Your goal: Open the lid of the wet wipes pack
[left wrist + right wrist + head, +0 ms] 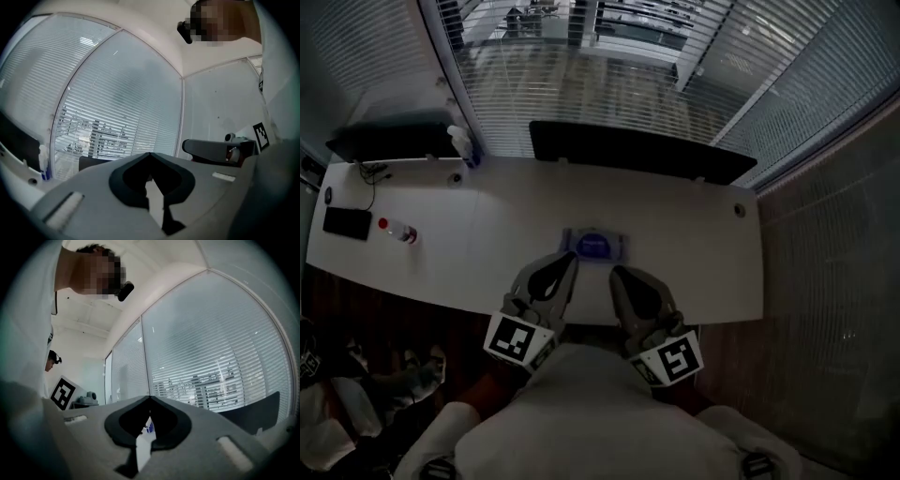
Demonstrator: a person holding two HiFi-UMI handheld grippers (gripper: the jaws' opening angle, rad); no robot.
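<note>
The wet wipes pack (pixel 594 246), blue and white with its lid down, lies flat on the white table (pixel 694 253) just ahead of me. My left gripper (pixel 566 260) is held at the near table edge, just short of the pack's left corner, tilted upward. My right gripper (pixel 619 273) sits beside it, below the pack's right corner. In the left gripper view the left gripper (pixel 150 155) has its jaws together with nothing between them. The right gripper (pixel 150 398) looks the same in the right gripper view. Both gripper cameras face the blinds, not the pack.
A bottle with a red cap (pixel 398 231) and a black flat device (pixel 347 223) lie at the table's left end. A spray bottle (pixel 461 142) stands at the back left. A long black panel (pixel 637 150) runs along the far edge before window blinds.
</note>
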